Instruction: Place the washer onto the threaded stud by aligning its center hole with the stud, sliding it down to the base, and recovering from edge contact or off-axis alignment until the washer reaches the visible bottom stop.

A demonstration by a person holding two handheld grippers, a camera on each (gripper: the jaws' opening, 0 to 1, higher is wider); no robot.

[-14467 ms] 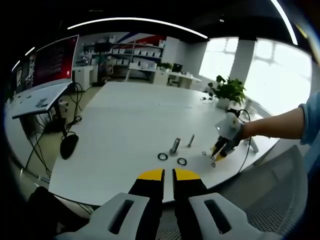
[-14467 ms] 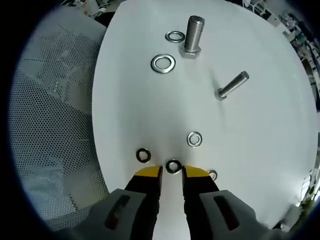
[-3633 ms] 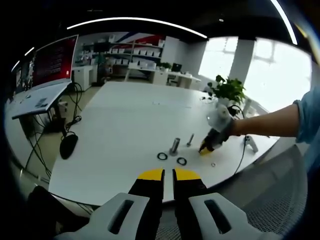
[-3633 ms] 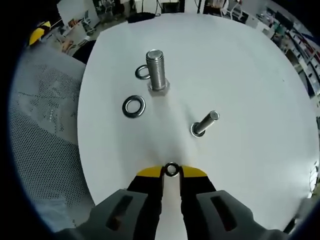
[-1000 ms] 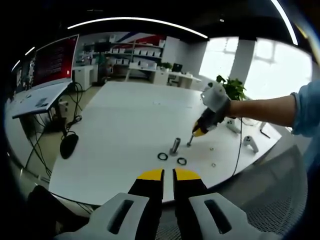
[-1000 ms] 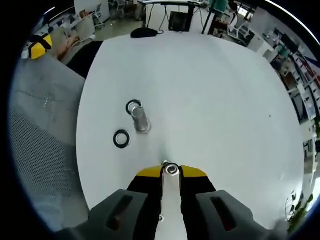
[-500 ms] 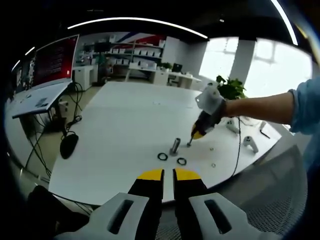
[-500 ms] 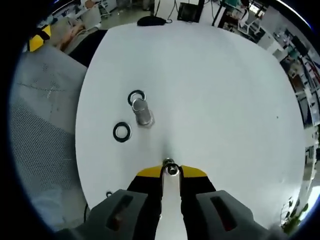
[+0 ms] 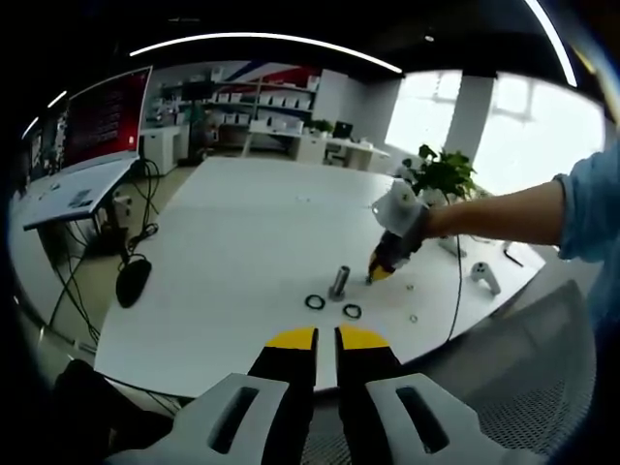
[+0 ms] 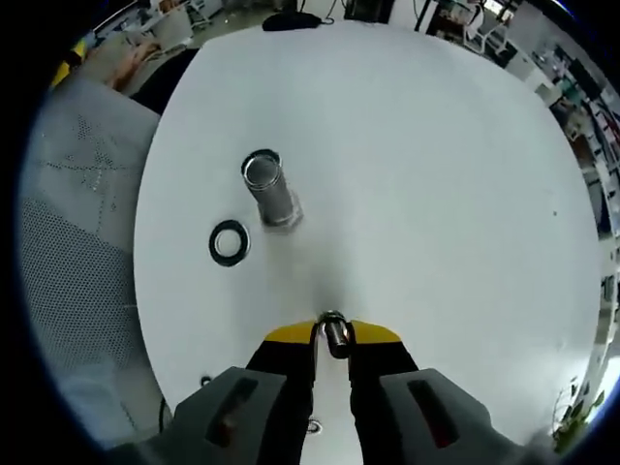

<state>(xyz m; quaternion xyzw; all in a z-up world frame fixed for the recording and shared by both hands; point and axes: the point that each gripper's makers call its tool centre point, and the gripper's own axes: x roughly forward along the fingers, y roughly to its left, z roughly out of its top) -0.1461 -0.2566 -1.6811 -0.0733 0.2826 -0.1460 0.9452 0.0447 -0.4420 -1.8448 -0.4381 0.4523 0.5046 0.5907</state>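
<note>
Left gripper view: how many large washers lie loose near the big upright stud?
2. One large washer lies left of the big stud, the other large washer in front of it, nearer the camera. Another could hide behind the stud.

A small silver metal washer [image 10: 332, 321] with a round centre hole sits ringed around the top of a slim, shiny threaded steel stud [image 10: 335, 338], which stands upright on the white table [image 10: 436, 194] and is seen almost end-on. Well apart from them, a thicker upright silver bolt [image 10: 264, 187] stands on its hex head, with a larger flat dark-ringed washer [image 10: 231, 241] lying flat just beside it.
</note>
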